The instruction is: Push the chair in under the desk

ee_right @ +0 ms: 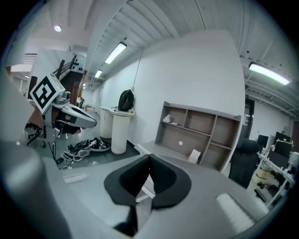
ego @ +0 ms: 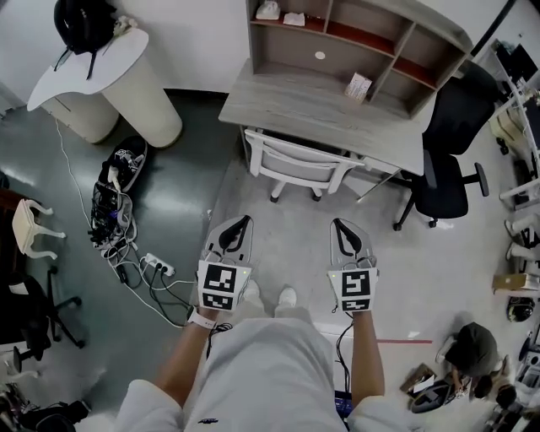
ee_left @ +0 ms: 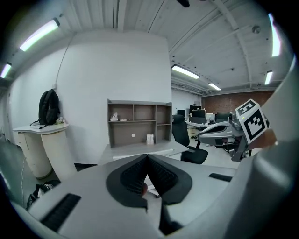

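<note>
The white chair (ego: 295, 164) stands at the front edge of the grey tabletop (ego: 321, 110). Its seat is partly tucked beneath and its curved back faces the person, standing out over the floor. The person stands back from it with a gripper in each hand, both aimed forward at the chair and side by side, with a stretch of floor between them and the chair legs. The left gripper (ego: 245, 221) has its jaws pressed together – in the left gripper view (ee_left: 147, 156) the dark pads meet at the tip with nothing between them. The right gripper (ego: 339, 224) is the same, its jaws closed tip to tip and empty in the right gripper view (ee_right: 149, 156). A shelf unit (ego: 363, 34) with open compartments sits along the back of the tabletop, and a small card (ego: 358, 86) stands in front of it. A black office chair (ego: 447, 160) is just beside the tabletop's right end. To the left, well apart, a black backpack (ego: 83, 24) rests on a white stand (ego: 126, 76), and a tangle of cables with a power strip (ego: 156, 266) lies on the dark floor – near the left gripper's side.
</note>
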The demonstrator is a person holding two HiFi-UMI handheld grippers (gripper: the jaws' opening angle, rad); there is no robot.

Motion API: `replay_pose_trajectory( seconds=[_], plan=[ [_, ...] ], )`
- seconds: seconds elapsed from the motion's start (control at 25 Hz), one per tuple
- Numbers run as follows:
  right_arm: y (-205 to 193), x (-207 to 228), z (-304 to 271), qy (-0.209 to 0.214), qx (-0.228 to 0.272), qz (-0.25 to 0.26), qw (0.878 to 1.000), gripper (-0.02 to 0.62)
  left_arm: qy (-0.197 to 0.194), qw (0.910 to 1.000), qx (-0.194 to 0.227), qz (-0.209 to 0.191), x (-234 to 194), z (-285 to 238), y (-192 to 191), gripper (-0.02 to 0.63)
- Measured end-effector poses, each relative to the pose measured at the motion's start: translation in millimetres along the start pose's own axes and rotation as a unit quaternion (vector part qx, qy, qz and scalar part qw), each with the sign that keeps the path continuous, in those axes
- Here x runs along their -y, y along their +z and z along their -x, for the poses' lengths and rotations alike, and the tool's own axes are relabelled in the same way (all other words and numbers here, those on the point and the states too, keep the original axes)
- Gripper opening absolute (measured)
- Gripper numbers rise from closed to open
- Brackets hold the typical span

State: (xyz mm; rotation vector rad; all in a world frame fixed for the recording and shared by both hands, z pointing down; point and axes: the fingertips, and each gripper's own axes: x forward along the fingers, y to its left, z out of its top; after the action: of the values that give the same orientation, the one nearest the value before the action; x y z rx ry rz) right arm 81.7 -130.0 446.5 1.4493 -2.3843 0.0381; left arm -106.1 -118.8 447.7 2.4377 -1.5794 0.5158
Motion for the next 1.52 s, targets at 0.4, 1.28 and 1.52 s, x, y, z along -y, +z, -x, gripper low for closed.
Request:
replay_pose_trajectory(
  seconds=[0.4, 1.28, 1.52],
  plan=[
    [36, -16, 49, -0.022, 0.046, -0.037, 0.998, 0.008, -0.004, 0.9984, 0.053, 0.018, 25, 54, 28, 0.006],
    [40, -51, 83, -0.008, 0.088, -0.050, 0.995, 0.008, -0.013, 0.9965, 0.071, 0.043, 36, 80, 31, 0.006],
    [40, -52, 84, 0.001, 0.091, -0.049, 0.995, 0.008, -0.012, 0.9965, 0.071, 0.042, 41, 81, 32, 0.006]
  ],
)
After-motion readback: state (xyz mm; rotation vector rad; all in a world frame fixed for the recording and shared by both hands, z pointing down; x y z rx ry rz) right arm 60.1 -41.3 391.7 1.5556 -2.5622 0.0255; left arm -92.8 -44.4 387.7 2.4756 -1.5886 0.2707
